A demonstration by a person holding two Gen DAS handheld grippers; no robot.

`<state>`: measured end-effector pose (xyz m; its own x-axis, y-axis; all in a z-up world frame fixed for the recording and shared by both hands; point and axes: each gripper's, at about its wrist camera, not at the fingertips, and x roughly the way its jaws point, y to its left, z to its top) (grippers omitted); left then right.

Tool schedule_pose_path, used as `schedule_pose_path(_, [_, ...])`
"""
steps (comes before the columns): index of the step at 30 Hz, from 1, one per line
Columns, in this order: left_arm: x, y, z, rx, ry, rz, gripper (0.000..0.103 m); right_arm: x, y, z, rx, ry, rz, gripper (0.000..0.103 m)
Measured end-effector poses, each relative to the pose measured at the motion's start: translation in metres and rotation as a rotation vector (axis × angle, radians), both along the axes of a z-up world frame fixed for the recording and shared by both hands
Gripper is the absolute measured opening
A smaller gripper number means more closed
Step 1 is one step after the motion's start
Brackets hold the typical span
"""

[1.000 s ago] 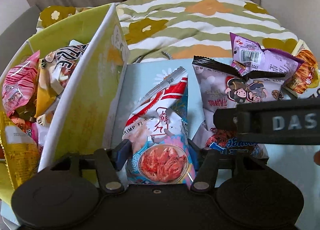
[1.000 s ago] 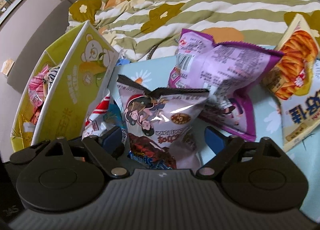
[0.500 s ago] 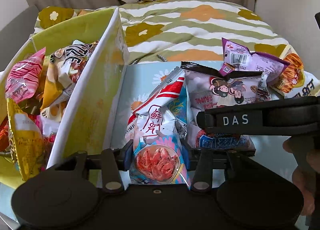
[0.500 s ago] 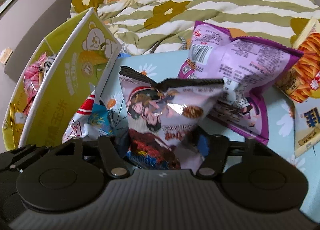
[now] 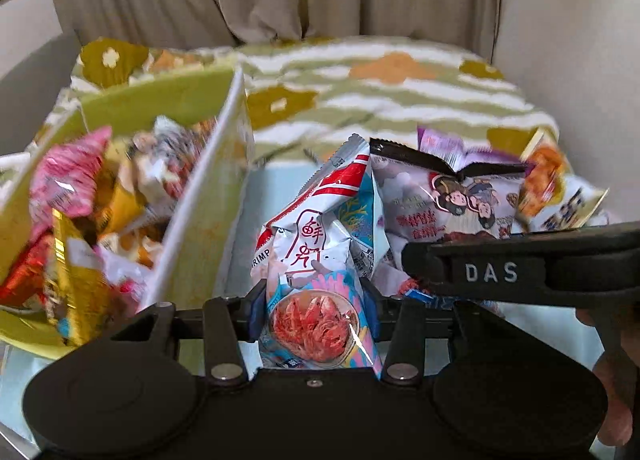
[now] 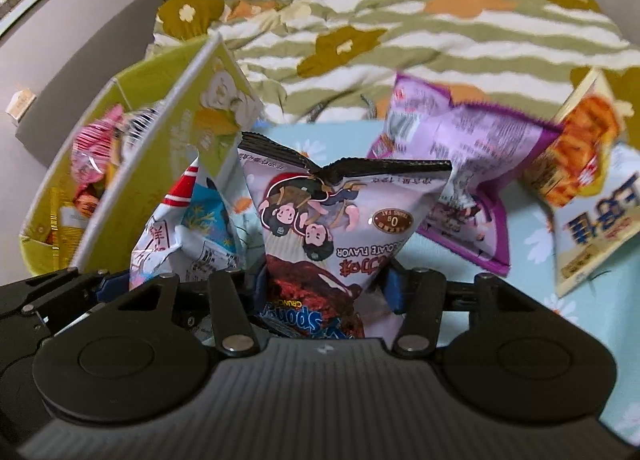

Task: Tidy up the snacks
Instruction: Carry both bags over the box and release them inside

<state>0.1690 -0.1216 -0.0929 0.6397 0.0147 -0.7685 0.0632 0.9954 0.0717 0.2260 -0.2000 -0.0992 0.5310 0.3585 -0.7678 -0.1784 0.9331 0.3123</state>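
Left gripper [image 5: 314, 312] was pinching the shrimp chip bag [image 5: 316, 260] low on its body, jaws pressed into both side edges; I read the bag as lifted. Left of it sat the green box [image 5: 188, 219], open and already holding several packs. Right gripper [image 6: 326, 292] was clamped on the chocolate puff bag [image 6: 332, 219], also near its bottom end. Further right lay the purple bag [image 6: 460, 147] and the orange-and-white pack [image 6: 588, 179], loose. My judgement: both held bags light, air-puffed, slick film, contents crushable, so grip gently at a seam or edge. Surface was a pale blue daisy-print cloth [image 6: 532, 268]; beyond it a striped floral blanket [image 6: 400, 31], curtains behind.
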Motion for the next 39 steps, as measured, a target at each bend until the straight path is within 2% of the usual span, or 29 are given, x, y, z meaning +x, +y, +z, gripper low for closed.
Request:
schedule_pose_path(10, [-0.037, 0.035, 0.079, -0.023, -0.228, 0.056, 0.049, -0.023, 0.013, 0.080, 0.017, -0.170, 0.056, 0.069])
schedule_pose_path(14, [-0.044, 0.067, 0.109, -0.009, -0.308, 0.106, 0.049, -0.023, 0.039, 0.109, 0.040, -0.226, 0.100, 0.069])
schedule_pose_path(21, [-0.025, 0.139, 0.140, 0.017, -0.366, 0.145, 0.049, -0.009, 0.100, 0.140, 0.076, -0.289, 0.119, 0.069])
schedule_pose_path(29, [0.025, 0.213, 0.152, 0.030, -0.349, 0.097, 0.050, 0.027, 0.170, 0.153, 0.060, -0.310, 0.086, 0.069])
schedule_pose_path(33, [0.065, 0.236, 0.141, 0.025, -0.289, 0.037, 0.050, 0.049, 0.198, 0.148, 0.022, -0.284, 0.063, 0.069])
schedule_pose_path(39, [0.121, 0.253, 0.108, 0.010, -0.179, -0.054, 0.050, 0.082, 0.221, 0.129, -0.005, -0.222, -0.011, 0.069])
